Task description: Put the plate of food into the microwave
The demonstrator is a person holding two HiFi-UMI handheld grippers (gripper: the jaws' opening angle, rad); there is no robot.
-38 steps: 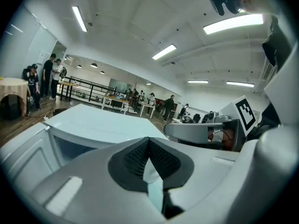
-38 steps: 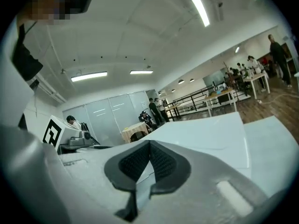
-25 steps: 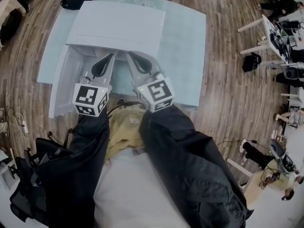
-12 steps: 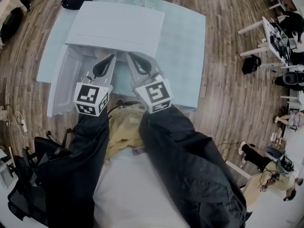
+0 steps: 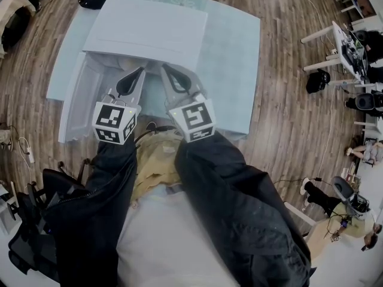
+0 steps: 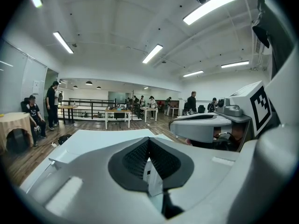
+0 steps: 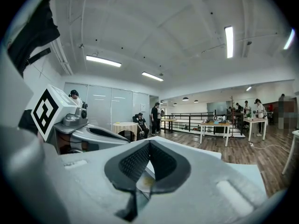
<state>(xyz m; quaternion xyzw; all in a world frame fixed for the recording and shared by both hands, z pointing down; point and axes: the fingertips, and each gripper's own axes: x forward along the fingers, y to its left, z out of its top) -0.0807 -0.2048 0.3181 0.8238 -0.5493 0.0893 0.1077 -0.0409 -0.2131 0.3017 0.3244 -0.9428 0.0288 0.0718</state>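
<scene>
White plate [image 7: 145, 184] shows just beneath the closed right gripper [image 7: 149, 143] — left gripper [image 6: 148, 141] closed too.

- The microwave [image 5: 146, 31] is white.
- The surface [image 5: 233, 64] is pale blue-green.
- The floor [image 5: 287, 124] shows brown wood planks.
- The left tool [image 5: 139, 72] and the right tool [image 5: 166, 69] are light grey, with black ribbed pads and black-and-white square markers.
- The sleeves [image 5: 239, 208] are black.
</scene>
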